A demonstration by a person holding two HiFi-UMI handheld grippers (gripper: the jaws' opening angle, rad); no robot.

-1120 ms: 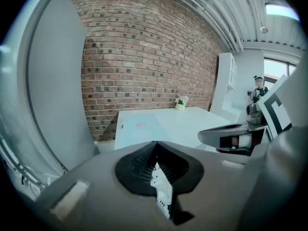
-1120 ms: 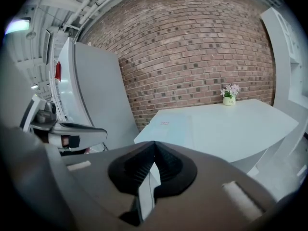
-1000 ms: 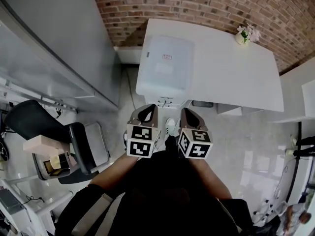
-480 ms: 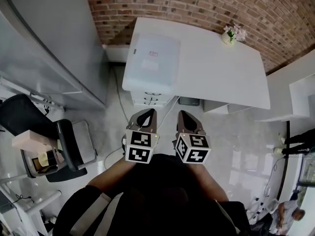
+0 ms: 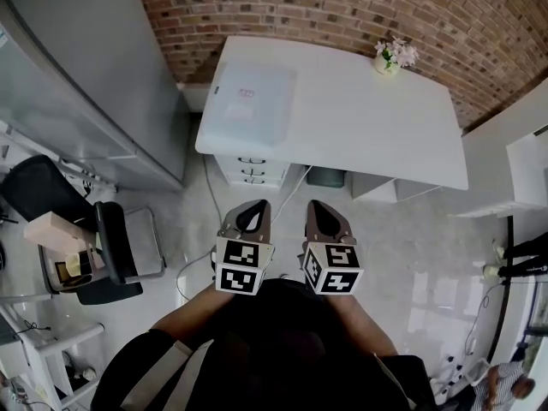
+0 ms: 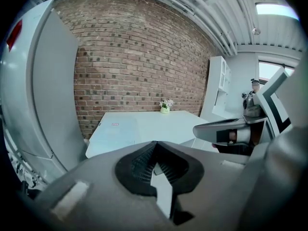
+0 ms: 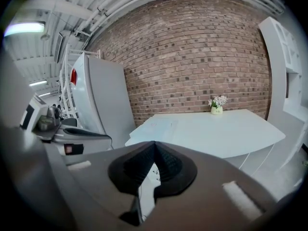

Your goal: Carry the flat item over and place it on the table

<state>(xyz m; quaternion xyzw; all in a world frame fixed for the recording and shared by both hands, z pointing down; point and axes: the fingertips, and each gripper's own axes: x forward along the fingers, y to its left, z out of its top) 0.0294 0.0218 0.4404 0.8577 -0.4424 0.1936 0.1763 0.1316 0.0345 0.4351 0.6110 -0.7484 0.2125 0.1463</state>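
A flat pale translucent item (image 5: 248,105) with a small red label lies on the left end of the white table (image 5: 377,127). It also shows in the left gripper view (image 6: 115,129) and the right gripper view (image 7: 161,126). My left gripper (image 5: 253,208) and right gripper (image 5: 318,206) hang side by side over the floor, well short of the table's front edge. Both are shut with nothing between their jaws, as the left gripper (image 6: 155,146) and right gripper (image 7: 155,146) show in their own views.
A small vase of flowers (image 5: 390,58) stands at the table's back right. White drawers (image 5: 253,168) sit under the table. A tall grey cabinet (image 5: 94,75) stands at the left, a black chair (image 5: 111,247) on the left floor, white shelving (image 5: 531,157) on the right, a brick wall behind.
The table and the flat item have slid up and farther off in the head view as I move back from them. Both grippers stay shut and side by side.
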